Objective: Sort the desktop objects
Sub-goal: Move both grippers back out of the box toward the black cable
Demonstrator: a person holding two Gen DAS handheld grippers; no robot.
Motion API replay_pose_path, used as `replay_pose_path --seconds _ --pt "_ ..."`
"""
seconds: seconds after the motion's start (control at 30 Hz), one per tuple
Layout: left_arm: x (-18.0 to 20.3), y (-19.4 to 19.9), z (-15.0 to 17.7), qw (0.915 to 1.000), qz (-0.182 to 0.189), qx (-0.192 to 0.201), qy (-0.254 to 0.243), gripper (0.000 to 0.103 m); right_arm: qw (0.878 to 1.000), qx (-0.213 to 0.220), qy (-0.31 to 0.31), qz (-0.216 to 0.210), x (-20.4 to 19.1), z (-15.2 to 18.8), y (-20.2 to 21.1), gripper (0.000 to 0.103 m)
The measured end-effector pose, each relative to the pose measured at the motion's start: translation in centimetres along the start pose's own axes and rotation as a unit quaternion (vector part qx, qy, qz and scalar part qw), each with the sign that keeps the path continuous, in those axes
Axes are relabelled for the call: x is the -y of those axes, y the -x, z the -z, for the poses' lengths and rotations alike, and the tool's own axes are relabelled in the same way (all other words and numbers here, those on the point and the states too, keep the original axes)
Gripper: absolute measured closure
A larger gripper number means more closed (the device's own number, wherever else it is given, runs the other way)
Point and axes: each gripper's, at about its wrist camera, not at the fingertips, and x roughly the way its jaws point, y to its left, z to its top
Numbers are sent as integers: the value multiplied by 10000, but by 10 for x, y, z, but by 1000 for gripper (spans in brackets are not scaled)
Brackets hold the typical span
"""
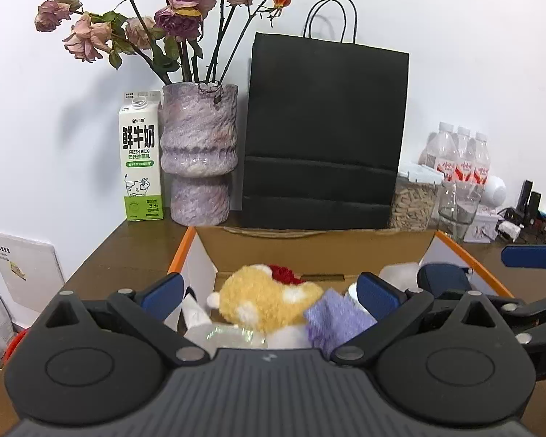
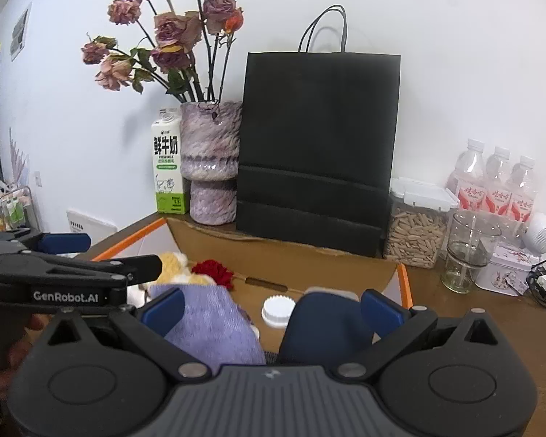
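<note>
The left gripper (image 1: 269, 293) is held open above a cardboard box (image 1: 320, 251), nothing being caught between its blue pads (image 1: 163, 293). Below the gap, a yellow plush toy (image 1: 265, 298) and a purple cloth (image 1: 336, 318) are seen lying inside the box, the cloth just right of the toy. The right gripper (image 2: 271, 309) is likewise spread wide over the same box; a dark blue object (image 2: 325, 327) and a white bottle cap (image 2: 277, 310) are seen between its pads, but contact cannot be confirmed. A red pompom (image 2: 214, 273) lies near the box's far wall. Behind the box, on the brown table (image 2: 491, 313), a black paper bag (image 2: 316, 145), a purple vase (image 2: 211, 167) of dried roses and a milk carton (image 2: 167, 167) are lined against the wall.
</note>
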Motion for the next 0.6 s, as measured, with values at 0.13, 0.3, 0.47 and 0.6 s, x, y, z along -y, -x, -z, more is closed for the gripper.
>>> replay_pose_path --seconds 0.13,0.3,0.47,0.6 --pt "2 11 7 9999 22 -7 -114 0 10000 -42 64 45 0 9 10 0" --pt "5 25 18 9998 26 -8 -186 0 9998 -100 130 131 -2 21 21 0" --pt "9 39 30 9996 81 -81 -257 0 9995 -209 177 181 -8 35 34 0" --pt "12 52 37 9996 93 -70 -260 0 9992 -285 190 210 -12 49 45 0"
